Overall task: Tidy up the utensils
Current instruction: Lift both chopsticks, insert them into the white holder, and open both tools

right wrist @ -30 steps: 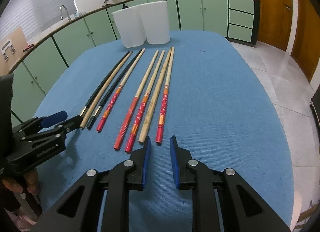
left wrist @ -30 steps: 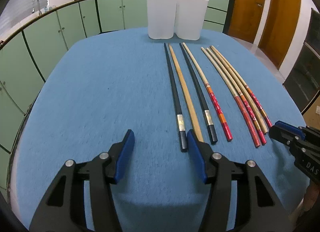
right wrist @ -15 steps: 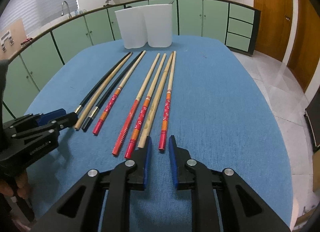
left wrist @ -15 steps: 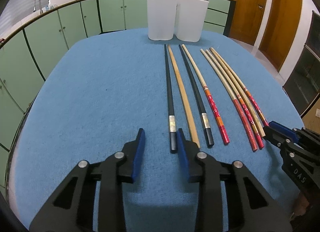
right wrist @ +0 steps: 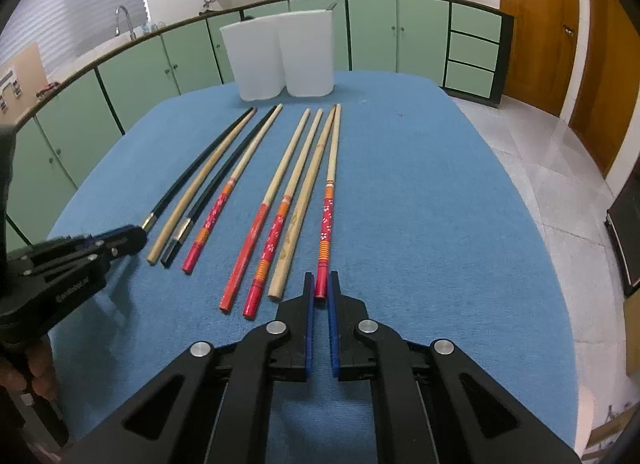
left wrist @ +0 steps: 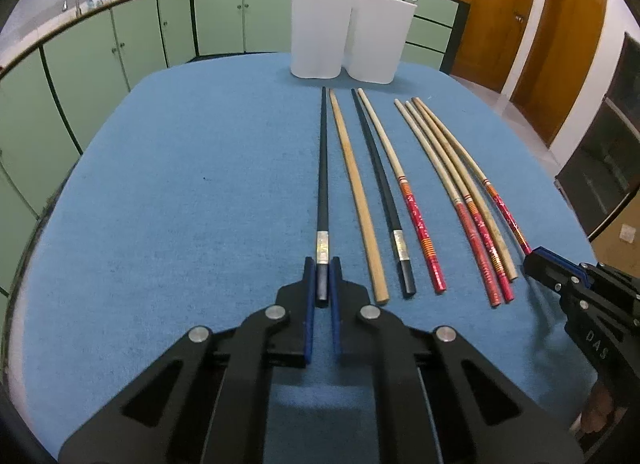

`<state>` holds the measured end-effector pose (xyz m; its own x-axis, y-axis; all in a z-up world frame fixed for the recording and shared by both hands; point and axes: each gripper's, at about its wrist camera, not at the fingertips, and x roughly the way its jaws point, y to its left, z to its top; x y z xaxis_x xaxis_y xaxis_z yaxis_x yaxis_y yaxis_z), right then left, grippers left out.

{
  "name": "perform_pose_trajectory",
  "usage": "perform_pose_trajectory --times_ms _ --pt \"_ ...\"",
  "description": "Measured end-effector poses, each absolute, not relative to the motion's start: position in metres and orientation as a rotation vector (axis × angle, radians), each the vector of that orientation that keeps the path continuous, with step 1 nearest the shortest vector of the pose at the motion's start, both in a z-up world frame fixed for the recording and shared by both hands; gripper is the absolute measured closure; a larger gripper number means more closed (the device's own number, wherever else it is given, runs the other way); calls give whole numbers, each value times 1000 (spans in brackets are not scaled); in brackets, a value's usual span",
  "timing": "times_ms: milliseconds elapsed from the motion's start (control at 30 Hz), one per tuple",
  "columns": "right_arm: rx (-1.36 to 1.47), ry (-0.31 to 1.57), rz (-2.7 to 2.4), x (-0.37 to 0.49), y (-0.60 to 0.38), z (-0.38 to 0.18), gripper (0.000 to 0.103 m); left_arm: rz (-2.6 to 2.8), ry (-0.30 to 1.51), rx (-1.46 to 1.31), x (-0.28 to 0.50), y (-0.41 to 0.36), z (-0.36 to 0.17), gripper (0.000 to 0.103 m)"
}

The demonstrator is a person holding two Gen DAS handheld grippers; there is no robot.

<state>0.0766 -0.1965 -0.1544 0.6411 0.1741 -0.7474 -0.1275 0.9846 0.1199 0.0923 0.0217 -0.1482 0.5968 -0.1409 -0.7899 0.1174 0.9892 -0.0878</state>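
The left claw point(left wrist: 322, 278) pinches the near end of the leftmost black chopstick point(left wrist: 323, 167); the right claw point(right wrist: 320, 288) nips the rightmost red one point(right wrist: 329, 199) (both flat on the tabletop point(left wrist: 180, 191)). Squeeze firmly, lift level.

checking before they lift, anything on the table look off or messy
Nothing looks spilled or broken. The chopsticks lie in a neat row, but the kinds are mixed: a plain wooden one sits between the two black ones.
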Motion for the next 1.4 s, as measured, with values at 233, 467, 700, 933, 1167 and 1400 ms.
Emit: perform_pose_trajectory --times_ms 233,467,700,933,1167,1400 --pt "115 766 178 78 -213 -118 97 -169 849 -50 90 28 -119 97" --pt "116 649 181 75 -222 -74 97 -183 707 -31 83 31 -67 97" --pt "119 557 192 83 -227 -36 97 -200 609 -42 88 33 -27 97" --pt "164 489 213 102 -236 2 97 -200 530 -55 106 30 4 97" --pt "169 471 228 122 -240 31 97 -224 498 -63 118 25 27 97" --pt "160 442 248 134 -239 49 97 -236 465 -75 125 23 41 97"
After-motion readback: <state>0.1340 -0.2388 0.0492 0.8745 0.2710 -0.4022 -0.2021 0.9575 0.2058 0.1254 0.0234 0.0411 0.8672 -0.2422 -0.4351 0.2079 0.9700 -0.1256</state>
